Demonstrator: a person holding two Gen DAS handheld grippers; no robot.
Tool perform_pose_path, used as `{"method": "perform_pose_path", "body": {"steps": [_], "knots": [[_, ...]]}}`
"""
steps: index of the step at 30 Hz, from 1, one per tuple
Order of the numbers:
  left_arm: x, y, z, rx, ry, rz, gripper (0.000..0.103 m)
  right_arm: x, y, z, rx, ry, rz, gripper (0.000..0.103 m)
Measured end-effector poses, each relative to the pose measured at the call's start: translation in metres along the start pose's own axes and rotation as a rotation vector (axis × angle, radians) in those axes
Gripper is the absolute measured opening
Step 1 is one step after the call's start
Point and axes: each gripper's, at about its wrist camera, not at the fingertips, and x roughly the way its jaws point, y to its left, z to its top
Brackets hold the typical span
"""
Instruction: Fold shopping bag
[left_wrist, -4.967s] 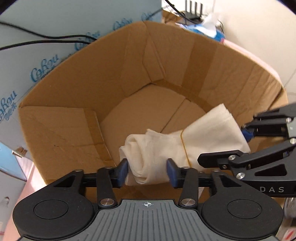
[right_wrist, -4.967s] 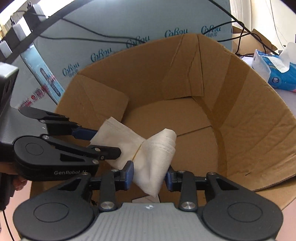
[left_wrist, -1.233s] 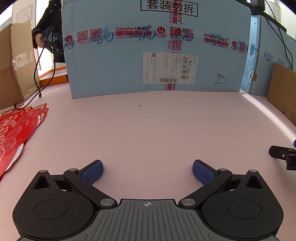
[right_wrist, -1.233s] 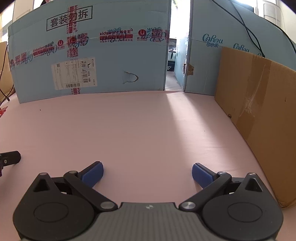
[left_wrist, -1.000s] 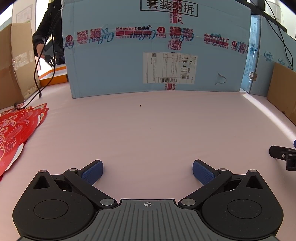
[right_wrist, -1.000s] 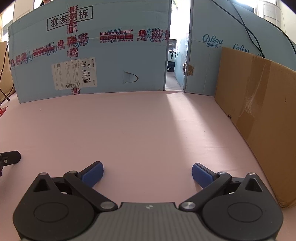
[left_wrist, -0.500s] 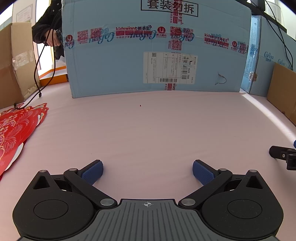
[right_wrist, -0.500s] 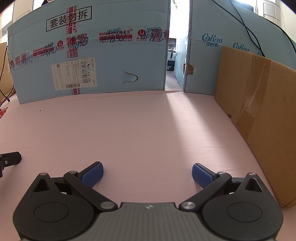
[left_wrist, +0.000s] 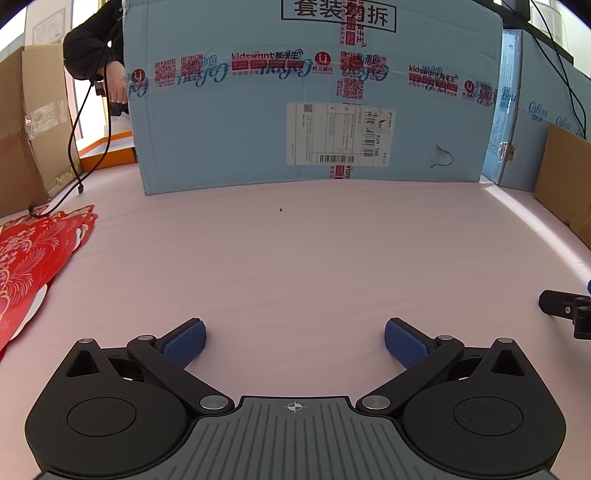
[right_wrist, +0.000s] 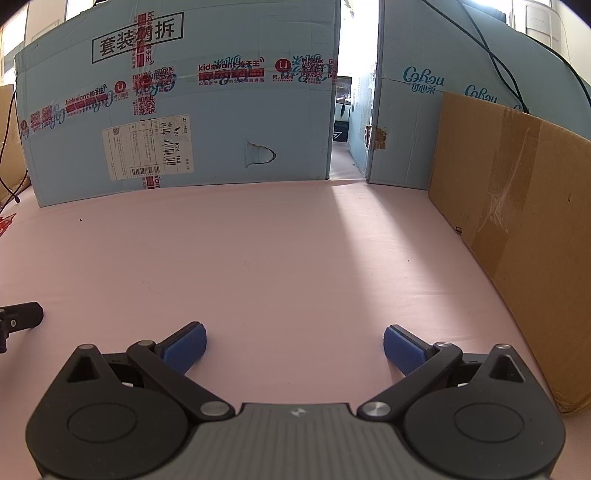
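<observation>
Left tongs (left_wrist: 294, 338) and right tongs (right_wrist: 294, 341) — both spread wide, empty (no bag in view) — over the pink table (left_wrist: 314, 251).

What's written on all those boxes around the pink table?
"套装勿拆", boxed black print on the big blue box.
"kidswant", red tape across that box.
"K24 188", its white shipping label; the smaller print is unreadable.
"CoRou", second blue box.
The brown cardboard box shows no text.

The blue box (left_wrist: 314, 96) across the top of the frame bears "kidswant" tape, "套装勿拆", and a label (left_wrist: 340, 133) reading "K24 188"; right-hand blue box (right_wrist: 424, 110): "CoRou".
</observation>
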Motion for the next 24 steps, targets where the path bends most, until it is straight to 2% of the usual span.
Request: {"method": "perform_pose_path", "body": {"steps": [24], "knots": [[-0.0008,0.0012,0.0004,-0.007,-0.003,-0.006,0.103,-0.0017,0.0004,0.0011,0.001,0.000,-0.001,0.103]]}}
